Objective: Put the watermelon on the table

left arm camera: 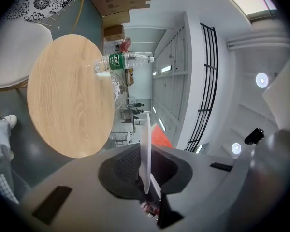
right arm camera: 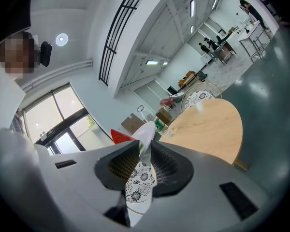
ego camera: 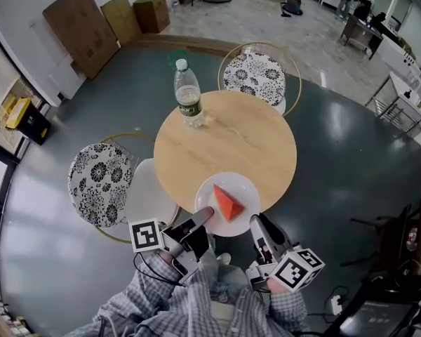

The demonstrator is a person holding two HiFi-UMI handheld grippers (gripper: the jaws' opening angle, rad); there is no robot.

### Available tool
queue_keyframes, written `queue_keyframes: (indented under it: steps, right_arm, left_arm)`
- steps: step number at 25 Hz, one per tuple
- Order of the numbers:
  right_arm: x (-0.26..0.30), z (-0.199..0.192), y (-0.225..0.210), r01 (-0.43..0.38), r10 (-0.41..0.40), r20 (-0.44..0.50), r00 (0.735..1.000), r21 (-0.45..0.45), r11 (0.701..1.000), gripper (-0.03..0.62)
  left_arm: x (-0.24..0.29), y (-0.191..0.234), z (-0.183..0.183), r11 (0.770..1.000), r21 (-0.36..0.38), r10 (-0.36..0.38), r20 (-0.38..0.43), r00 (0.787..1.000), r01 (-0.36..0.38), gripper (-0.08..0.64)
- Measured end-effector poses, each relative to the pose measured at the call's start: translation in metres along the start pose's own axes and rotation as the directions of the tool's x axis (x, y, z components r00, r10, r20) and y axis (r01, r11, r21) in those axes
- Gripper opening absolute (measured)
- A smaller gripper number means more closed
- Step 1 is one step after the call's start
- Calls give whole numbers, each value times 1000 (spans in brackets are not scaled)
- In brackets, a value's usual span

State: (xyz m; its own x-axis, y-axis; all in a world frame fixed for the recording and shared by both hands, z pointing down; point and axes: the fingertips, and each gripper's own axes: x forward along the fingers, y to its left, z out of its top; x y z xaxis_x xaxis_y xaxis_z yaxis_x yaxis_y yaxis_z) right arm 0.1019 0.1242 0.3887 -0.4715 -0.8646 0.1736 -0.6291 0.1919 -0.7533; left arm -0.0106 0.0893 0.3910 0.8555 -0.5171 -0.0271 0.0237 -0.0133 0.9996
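A red watermelon wedge [ego camera: 226,202] lies on a white plate [ego camera: 240,188], which hangs over the near edge of the round wooden table [ego camera: 231,135]. My left gripper [ego camera: 205,214] is shut on the plate's left rim and my right gripper [ego camera: 255,222] on its right rim. In the left gripper view the plate [left arm camera: 145,144] runs edge-on between the pads of the left gripper [left arm camera: 146,154], with the wedge [left arm camera: 160,135] beyond it. The right gripper view shows the right gripper [right arm camera: 144,153] clamping the rim [right arm camera: 146,132], and the wedge [right arm camera: 122,136] to the left.
A water bottle [ego camera: 188,93] stands at the table's far left. Two chairs with flowered cushions flank the table, one at the left [ego camera: 98,184] and one at the back [ego camera: 256,76]. Cardboard boxes [ego camera: 91,27] lean against the far wall.
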Motion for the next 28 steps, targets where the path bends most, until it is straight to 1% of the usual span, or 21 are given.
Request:
queue_keyframes:
  steps: [8,11,20,28]
  right_arm:
    - [37,23,-13,23,-23,-7,1000,1,1000,77]
    - [53,34,-17,27,-27,-4,1000,-2,1000,77]
    - [107,59,-29,58,-58,13,998,1,998,77]
    - [149,67,-50,129,-129,30,991,16,992,77]
  left_arm:
    - [30,1,37,1000,-7,2,-18,1000,-2,40]
    - [43,0,54,1000,0,-5,-27,1000,5,40]
    - [73,6,108,1000,-20,-11,-44,999,10,40]
    - [95,27,148,999,-40,10,-79,997,-13,40]
